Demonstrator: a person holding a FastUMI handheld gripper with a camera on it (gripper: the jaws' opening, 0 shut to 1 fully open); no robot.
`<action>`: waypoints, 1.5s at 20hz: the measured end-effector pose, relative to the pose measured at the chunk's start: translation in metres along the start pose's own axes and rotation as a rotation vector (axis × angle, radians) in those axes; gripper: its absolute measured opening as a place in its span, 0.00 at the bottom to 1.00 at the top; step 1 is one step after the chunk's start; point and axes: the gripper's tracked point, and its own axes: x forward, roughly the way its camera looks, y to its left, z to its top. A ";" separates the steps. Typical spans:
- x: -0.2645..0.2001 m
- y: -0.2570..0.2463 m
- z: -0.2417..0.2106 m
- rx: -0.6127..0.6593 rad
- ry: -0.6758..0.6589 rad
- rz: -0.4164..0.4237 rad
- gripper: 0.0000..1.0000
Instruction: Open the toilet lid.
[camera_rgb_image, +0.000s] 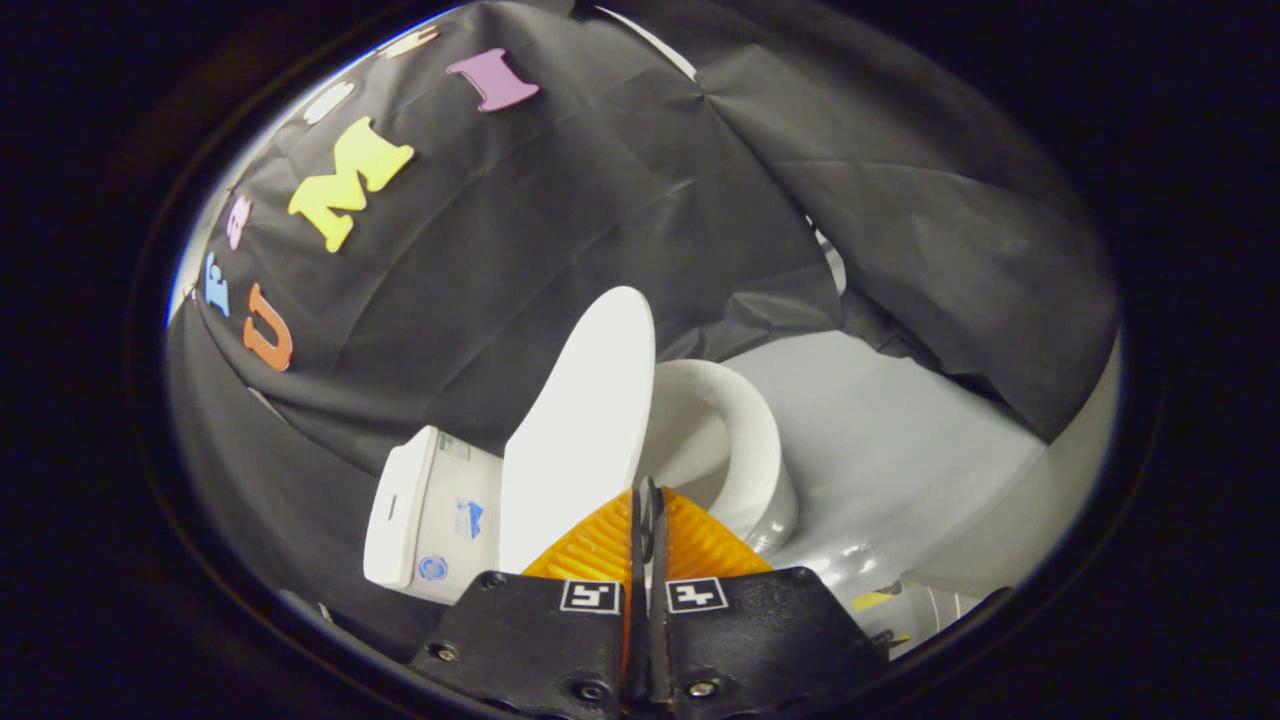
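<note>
The white toilet lid (585, 420) is lifted off the bowl (755, 440) and stands tilted between the bowl and the tank (420, 510). The whole scene appears rolled sideways in my view. My gripper (646, 490) is shut, its two fingers pressed together with only a thin slit between them. The tips sit right at the lid's near edge, on the bowl side. Nothing is visibly clamped between the fingers. The bowl's open rim shows just beyond the tips.
Pale grey floor (900, 440) spreads beyond the bowl. Black cloth walls (600, 200) hang behind and beside the toilet, close to the tank. A bit of yellow marking (875, 600) lies on the floor by my gripper's body.
</note>
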 end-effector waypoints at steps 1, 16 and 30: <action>-0.002 0.005 0.000 -0.018 -0.001 -0.013 0.04; -0.037 0.074 0.008 -0.202 -0.084 -0.110 0.04; -0.058 0.127 0.006 -0.287 -0.130 -0.109 0.04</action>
